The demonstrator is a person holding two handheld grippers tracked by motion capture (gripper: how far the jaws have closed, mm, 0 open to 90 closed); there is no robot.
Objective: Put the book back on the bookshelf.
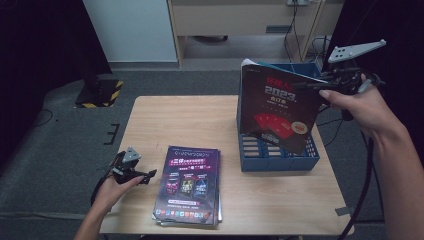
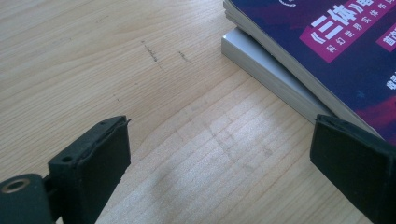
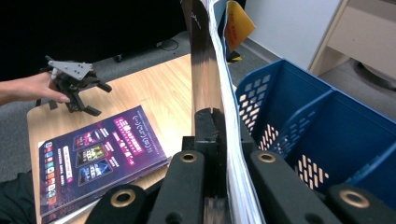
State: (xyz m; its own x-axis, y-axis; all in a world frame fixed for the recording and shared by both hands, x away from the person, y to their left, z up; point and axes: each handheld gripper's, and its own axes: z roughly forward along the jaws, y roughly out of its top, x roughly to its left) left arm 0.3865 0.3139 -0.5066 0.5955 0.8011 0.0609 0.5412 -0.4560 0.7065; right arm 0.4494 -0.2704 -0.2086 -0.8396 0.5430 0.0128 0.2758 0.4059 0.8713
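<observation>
My right gripper [image 1: 314, 85] [image 3: 218, 135] is shut on the upper edge of a dark magazine [image 1: 277, 107] [image 3: 205, 56] with red print. The magazine hangs upright over the blue basket [image 1: 280, 159] [image 3: 322, 126], its lower edge down among the dividers. On the table in front of me lies a stack of purple-covered magazines [image 1: 190, 185] [image 2: 327, 42] [image 3: 98, 154]. My left gripper [image 1: 148, 177] [image 2: 219, 163] [image 3: 88, 99] rests on the wood just left of that stack, open, with bare table between its pads.
The wooden table [image 1: 165, 120] has bare wood at its back left. The blue basket stands at its right side and is split into slots by dividers [image 3: 299, 140]. Grey carpet surrounds the table, with a pale cabinet [image 1: 240, 20] beyond.
</observation>
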